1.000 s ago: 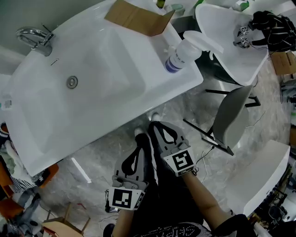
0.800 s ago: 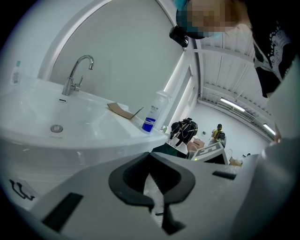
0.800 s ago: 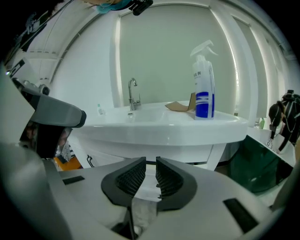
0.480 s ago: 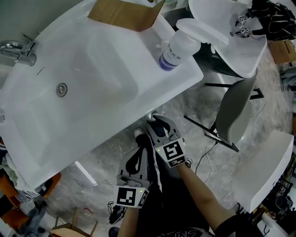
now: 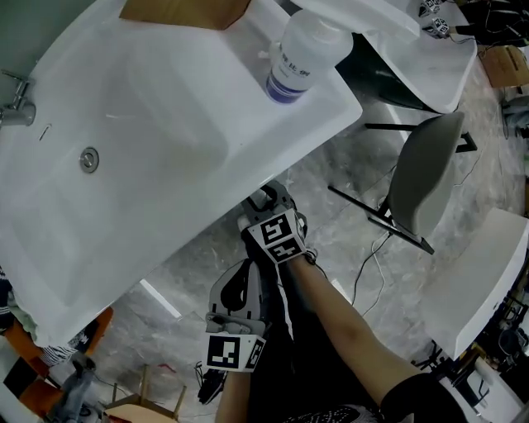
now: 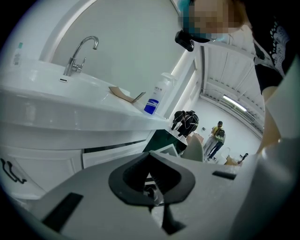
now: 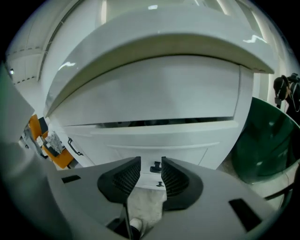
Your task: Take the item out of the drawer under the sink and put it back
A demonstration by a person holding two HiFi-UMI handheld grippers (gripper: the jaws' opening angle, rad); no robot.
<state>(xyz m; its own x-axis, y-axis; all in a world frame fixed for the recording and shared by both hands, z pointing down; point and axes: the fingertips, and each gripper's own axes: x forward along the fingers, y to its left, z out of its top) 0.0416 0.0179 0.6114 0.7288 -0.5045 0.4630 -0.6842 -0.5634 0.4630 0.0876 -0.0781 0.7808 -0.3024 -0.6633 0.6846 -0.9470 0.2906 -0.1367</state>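
The white sink (image 5: pixel 190 99) fills the upper left of the head view. A bottle (image 5: pixel 299 49) and a piece of cardboard (image 5: pixel 182 10) sit on its back rim. A chair (image 5: pixel 421 173) stands to the right on the marbled floor (image 5: pixel 331 240).

Under the sink's front edge is the drawer (image 7: pixel 187 136). Its white front runs side to side across the right gripper view, with a thin dark gap along the top. The item cannot be seen in any view. By my judgement it lies inside the drawer and the first step, pulling the drawer out, is not yet done.

The right tool (image 5: pixel 266 198) reaches in beneath the sink's overhang, pointing down at the cabinet face. Its jaws have just been opening and now stand well apart with nothing clamped. The drawer's small dark knob (image 7: pixel 156 167) shows in the gap between them, straight ahead and beyond the tips, not touched. The pale patch lower in that gap is too unclear to name.

The left tool (image 5: pixel 248 277) hangs lower in the head view, nearer the person and farther from the cabinet. Its jaws are together and empty.

The right tool is the nearer one and is already lined up on the knob. The coming move looks like a short push forward to put the pads either side of the knob. A pull back toward the person, square to the drawer's long front, would follow.
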